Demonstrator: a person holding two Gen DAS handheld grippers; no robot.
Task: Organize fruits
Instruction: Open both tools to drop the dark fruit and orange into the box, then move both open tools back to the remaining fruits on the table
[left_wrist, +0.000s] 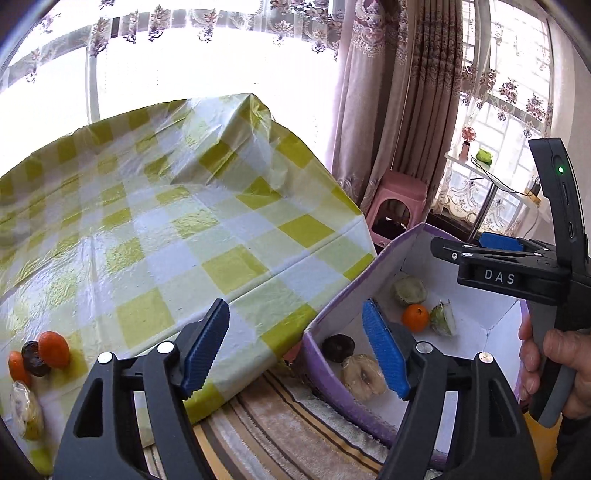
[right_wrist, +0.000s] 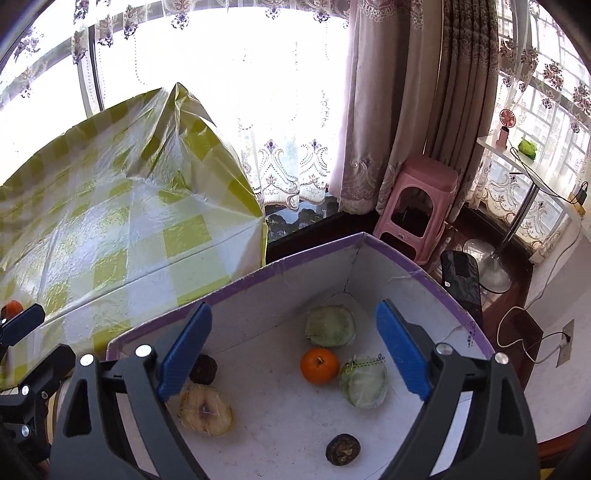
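With both grippers' jaws spread and empty over the box (right_wrist: 424, 275), we risked nudging the desk-edge fruits (left_wrist: 37, 356) off reaching back.

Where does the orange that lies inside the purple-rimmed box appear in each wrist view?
Left wrist view: the orange sits right of centre, in the box, just right of the left gripper's right pad.
Right wrist view: the orange lies at lower centre on the box floor, between the right gripper's open jaws.
Shared landmark: the pink stool by the curtain.
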